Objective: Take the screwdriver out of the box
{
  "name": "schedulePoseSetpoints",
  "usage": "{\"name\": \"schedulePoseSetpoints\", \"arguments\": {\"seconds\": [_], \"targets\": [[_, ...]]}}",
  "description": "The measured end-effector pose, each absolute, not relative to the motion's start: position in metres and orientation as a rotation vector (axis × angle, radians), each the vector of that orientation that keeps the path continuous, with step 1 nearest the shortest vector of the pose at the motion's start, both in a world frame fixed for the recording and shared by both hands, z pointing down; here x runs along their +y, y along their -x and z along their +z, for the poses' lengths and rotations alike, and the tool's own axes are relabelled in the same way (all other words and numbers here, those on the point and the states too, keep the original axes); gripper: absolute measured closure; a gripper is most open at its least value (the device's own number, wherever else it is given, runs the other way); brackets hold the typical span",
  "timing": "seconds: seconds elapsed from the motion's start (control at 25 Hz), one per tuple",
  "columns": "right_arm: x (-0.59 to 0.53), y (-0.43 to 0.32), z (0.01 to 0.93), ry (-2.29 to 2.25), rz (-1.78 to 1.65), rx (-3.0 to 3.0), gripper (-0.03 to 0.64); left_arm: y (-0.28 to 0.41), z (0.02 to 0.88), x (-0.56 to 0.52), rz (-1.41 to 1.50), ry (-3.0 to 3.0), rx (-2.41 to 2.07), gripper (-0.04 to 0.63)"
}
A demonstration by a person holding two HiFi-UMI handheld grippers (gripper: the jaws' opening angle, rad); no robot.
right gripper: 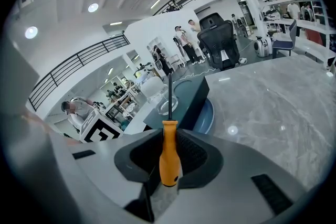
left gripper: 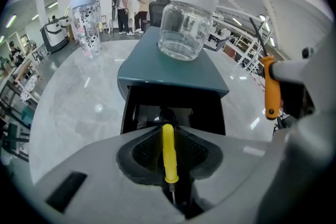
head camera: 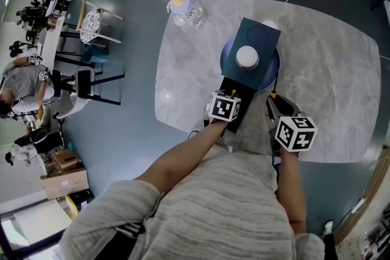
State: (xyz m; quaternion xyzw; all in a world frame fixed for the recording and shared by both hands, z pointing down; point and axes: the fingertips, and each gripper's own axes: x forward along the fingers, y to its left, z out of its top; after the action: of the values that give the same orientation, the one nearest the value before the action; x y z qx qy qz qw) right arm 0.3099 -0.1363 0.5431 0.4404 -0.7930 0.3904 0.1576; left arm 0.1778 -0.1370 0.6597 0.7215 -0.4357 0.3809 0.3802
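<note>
The left gripper (left gripper: 168,134) is closed on a yellow screwdriver (left gripper: 168,155), just at the open front of the box (left gripper: 173,68) at 12 o'clock. The right gripper (right gripper: 169,136) holds an orange screwdriver (right gripper: 169,160). A slanted pull may catch the box and shake the jar (left gripper: 185,23) on top. The left gripper view shows this grip; the head view does not.

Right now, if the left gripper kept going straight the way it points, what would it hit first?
The box. The left gripper, clamped on a yellow screwdriver, points into the box's dark open front, so it would probably pass the opening and meet something inside. How deep that is, I can't judge.
</note>
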Motion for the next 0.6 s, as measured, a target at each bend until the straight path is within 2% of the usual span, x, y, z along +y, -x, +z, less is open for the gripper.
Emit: {"name": "schedulePoseSetpoints", "arguments": {"seconds": [0.6], "targets": [[-0.131,-0.271,0.529,-1.264,1.053,-2.292,0.537,-0.165,0.622,-0.133,0.845,-2.004,-0.998,0.522]]}}
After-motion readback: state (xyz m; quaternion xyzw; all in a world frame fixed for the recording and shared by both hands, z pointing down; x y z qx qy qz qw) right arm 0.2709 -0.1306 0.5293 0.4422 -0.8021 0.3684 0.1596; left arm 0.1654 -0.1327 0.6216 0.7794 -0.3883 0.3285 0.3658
